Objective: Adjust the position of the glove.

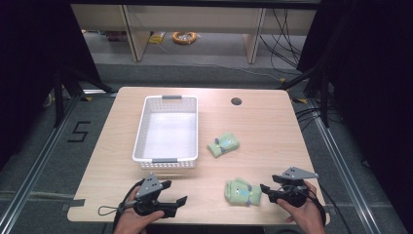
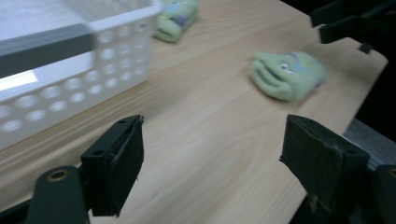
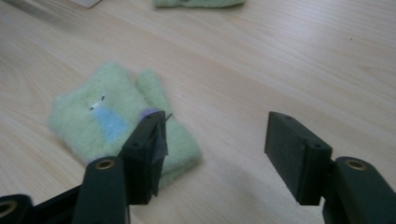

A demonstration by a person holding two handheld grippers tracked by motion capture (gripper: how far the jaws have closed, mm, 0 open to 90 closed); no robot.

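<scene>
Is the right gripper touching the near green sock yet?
Cannot tell. In the right gripper view the right gripper stands open, one jaw overlapping the near green sock; contact or gap isn't plain.

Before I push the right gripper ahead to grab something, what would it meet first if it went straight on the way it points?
Probably the near green sock bundle. The open right gripper has its left jaw in front of the bundle's edge; the gap itself looks onto bare table. Depth is unclear.

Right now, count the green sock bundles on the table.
2. One green sock bundle lies right of the white basket; the other green sock bundle lies near the front edge, just ahead of the right tongs.
</scene>
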